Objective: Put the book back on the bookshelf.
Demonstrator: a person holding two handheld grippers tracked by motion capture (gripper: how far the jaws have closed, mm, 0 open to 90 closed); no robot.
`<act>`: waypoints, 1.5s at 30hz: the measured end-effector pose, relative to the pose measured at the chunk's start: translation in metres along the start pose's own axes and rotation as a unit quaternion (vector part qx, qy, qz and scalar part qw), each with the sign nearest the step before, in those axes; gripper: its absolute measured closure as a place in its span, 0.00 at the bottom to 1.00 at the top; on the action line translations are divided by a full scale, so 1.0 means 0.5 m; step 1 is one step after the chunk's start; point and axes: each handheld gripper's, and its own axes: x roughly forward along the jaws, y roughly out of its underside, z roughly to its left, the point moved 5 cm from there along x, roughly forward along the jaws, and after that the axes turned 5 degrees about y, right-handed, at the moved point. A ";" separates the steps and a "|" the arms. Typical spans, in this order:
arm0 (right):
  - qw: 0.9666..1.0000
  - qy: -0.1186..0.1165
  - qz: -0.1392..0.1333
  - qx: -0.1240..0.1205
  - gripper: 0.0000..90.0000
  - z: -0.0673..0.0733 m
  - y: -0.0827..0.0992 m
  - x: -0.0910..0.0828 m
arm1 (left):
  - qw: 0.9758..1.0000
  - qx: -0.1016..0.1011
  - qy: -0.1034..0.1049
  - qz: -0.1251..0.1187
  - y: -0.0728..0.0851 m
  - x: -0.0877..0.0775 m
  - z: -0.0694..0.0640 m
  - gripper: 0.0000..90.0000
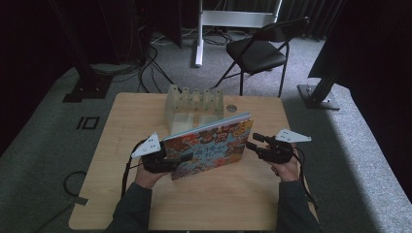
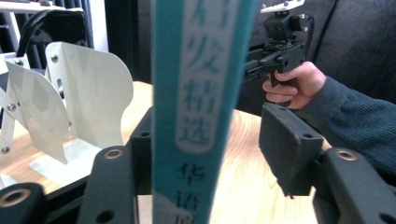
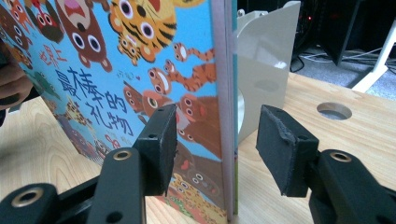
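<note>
Left fingers: the left gripper (image 1: 180, 158) has its jaws parted around the spine of the colourful cardboard picture book (image 1: 210, 145); one pad is well clear of it.
Right fingers: the right gripper (image 1: 252, 141) straddles the book's opposite edge, released, with gaps either side.
Book: upright at the centre of the light wooden table (image 1: 209, 199).
Rack: the translucent plastic divider rack (image 1: 193, 107) stands at the book's twelve o'clock.
</note>
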 end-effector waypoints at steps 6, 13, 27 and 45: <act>1.000 0.003 0.007 0.002 0.53 -0.004 0.011 0.000 | 1.000 0.004 0.001 0.000 0.002 0.004 0.000 0.57; 1.000 0.012 0.016 0.005 0.52 -0.010 0.023 -0.002 | 1.000 0.005 0.003 -0.003 0.004 0.008 -0.001 0.57; 1.000 0.017 0.024 0.009 0.51 -0.017 0.038 -0.002 | 1.000 0.002 -0.004 0.004 0.019 0.021 0.002 0.48; 0.999 0.029 0.041 0.010 0.51 -0.025 0.063 -0.002 | 1.000 0.001 0.012 -0.004 0.034 0.026 -0.001 0.62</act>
